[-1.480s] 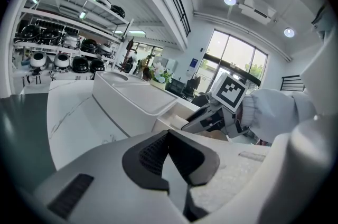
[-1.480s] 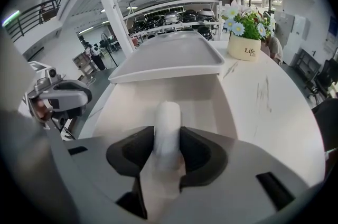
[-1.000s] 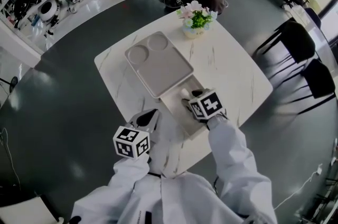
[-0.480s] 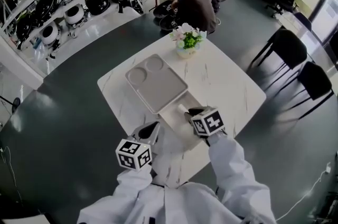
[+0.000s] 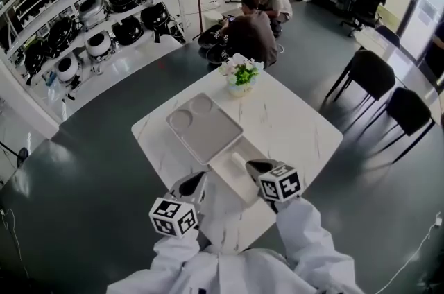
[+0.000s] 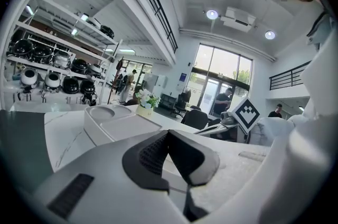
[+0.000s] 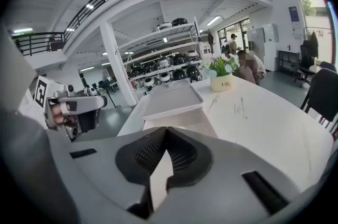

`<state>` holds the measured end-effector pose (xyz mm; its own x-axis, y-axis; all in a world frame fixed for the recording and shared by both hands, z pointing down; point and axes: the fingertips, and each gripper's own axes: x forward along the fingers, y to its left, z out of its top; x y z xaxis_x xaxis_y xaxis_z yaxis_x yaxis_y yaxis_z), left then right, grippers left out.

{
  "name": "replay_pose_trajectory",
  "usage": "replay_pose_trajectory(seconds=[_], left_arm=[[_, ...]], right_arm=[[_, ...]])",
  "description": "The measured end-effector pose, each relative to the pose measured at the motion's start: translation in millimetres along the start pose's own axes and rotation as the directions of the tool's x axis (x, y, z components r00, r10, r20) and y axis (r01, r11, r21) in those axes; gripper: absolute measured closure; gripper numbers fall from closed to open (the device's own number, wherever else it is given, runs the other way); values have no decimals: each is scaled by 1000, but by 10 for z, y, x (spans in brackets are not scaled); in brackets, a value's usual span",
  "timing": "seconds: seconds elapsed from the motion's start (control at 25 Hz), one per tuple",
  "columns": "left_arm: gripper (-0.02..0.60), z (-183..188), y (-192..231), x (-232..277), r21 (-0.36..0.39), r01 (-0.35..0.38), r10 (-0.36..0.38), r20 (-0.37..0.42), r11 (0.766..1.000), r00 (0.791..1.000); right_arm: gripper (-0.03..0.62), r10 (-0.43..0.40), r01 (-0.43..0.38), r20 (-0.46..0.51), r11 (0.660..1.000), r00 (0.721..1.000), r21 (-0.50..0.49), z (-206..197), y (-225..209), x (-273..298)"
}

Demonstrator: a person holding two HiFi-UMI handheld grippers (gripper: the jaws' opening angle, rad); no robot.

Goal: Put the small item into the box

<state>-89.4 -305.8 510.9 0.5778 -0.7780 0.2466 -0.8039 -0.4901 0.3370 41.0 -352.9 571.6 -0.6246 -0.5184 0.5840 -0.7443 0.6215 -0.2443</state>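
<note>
A shallow beige box point(image 5: 234, 173) lies open on the white marble table point(image 5: 298, 126), and its grey lid point(image 5: 205, 127) rests over the far half. A small pale item point(image 5: 238, 159) seems to lie inside, near the lid's edge. My right gripper point(image 5: 258, 166) hovers at the box's near right corner. In the right gripper view its jaws point(image 7: 167, 130) are shut with nothing between them, pointing at the box point(image 7: 182, 118) and lid point(image 7: 171, 99). My left gripper point(image 5: 191, 184) hangs near the table's front edge, left of the box. It is also shut and empty point(image 6: 168, 134).
A flower pot point(image 5: 239, 78) stands at the table's far edge. Two people point(image 5: 253, 29) crouch on the floor beyond it. Black chairs point(image 5: 371, 74) stand to the right, and shelves of round black-and-white devices point(image 5: 90, 22) line the left wall.
My right gripper has drawn back from over the box toward the table's near edge. The head view has lifted and now takes in more of the room.
</note>
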Motion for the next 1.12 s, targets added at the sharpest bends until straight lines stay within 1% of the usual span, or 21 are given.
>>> replay_pose_trajectory(seconds=[0.2,0.4,0.48,0.64,0.8,0.92,1.12], left_arm=[[583,149,-47,-103,43,2,-3,37,999,999],[583,300,-85,-203,81,7,-12,65,997,998],[583,381,-108,-242,97,1,-9,80,995,997],[583,502,-151,-321,125,-9,-5,110,992,994],[583,640,-168,-419,152,-27,3,152,988,988],[583,736,-188,-499,167,-38,7,181,985,984],[583,848,-145,-607,181,-78,36,223,980,974]], right_arm=[[600,13,-11,105,1000,994,-21,94,116,-226],[600,6,-5,245,1000,970,-6,263,190,-510],[600,10,-7,296,1000,955,-11,347,243,-644],[600,19,-15,407,1000,913,-14,483,304,-866],[600,15,12,464,998,886,-55,578,326,-1030],[600,-7,38,504,998,864,-50,638,295,-1168],[600,-46,78,567,996,822,-33,735,233,-1373]])
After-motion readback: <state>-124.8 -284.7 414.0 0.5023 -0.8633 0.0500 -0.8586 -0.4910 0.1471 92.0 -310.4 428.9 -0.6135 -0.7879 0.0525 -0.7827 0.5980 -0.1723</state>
